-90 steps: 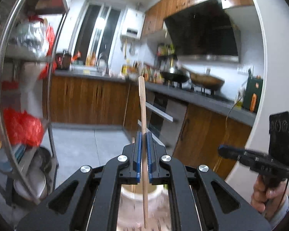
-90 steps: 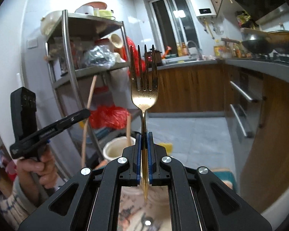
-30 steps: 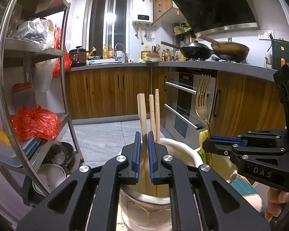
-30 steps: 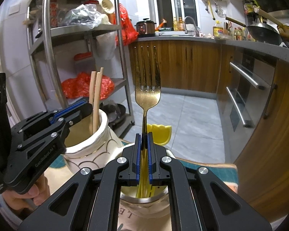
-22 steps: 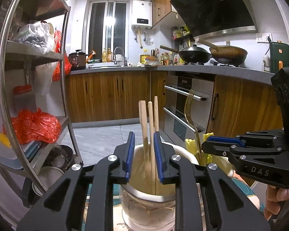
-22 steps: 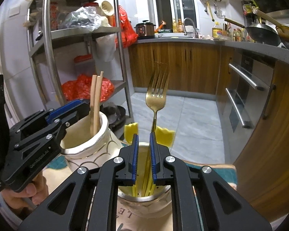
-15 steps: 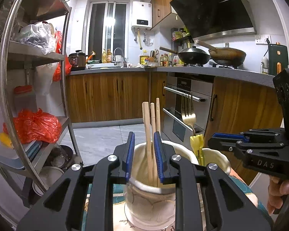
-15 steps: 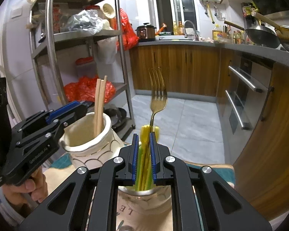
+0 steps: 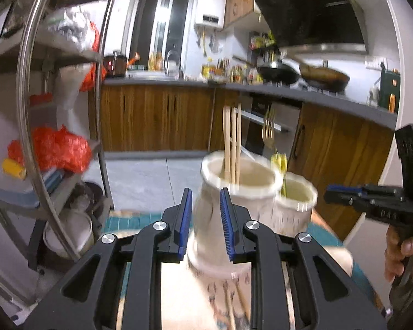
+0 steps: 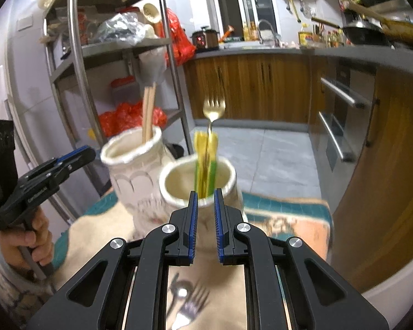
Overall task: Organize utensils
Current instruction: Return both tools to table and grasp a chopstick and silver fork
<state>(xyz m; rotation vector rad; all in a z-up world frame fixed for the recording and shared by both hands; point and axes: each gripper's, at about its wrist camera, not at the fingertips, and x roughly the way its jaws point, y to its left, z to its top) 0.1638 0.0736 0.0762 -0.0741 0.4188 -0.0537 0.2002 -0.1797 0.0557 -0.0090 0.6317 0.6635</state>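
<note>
Ahead of both jaws: two cream ceramic jars stand side by side on a patterned cloth (image 10: 303, 225) over the tabletop, touching or nearly so; I cannot tell which
My left gripper (image 9: 203, 214): jaws parted a little, having just been opening, with nothing between the pads; they have let go, so the chopstick stands on its own
Chopsticks (image 9: 232, 148): upright in the taller jar (image 9: 234, 192) just beyond my left jaws, leaning on its rim, ends up so they can be pulled out easily
My right gripper (image 10: 205, 211): jaws a narrow gap apart, also just been opening, holding nothing
Gold fork (image 10: 213, 110): tines up in the shorter jar (image 10: 198, 189) straight past my right jaws, among yellow and green handles (image 10: 205, 162); I judge this jar is for forks and the like, the other for sticks
Beneath my right jaws: a silver fork (image 10: 188, 305) and what looks like a spoon (image 10: 180, 288) lie flat on the cloth, blurred, not yet sorted
Beneath my left jaws: a wooden stick (image 9: 231, 310) lies on the cloth, probably another chopstick
Stage, as I judge it: one item dropped by each hand, more to gather
Risk: the tall jar is narrow-footed, so a knock could tip it
</note>
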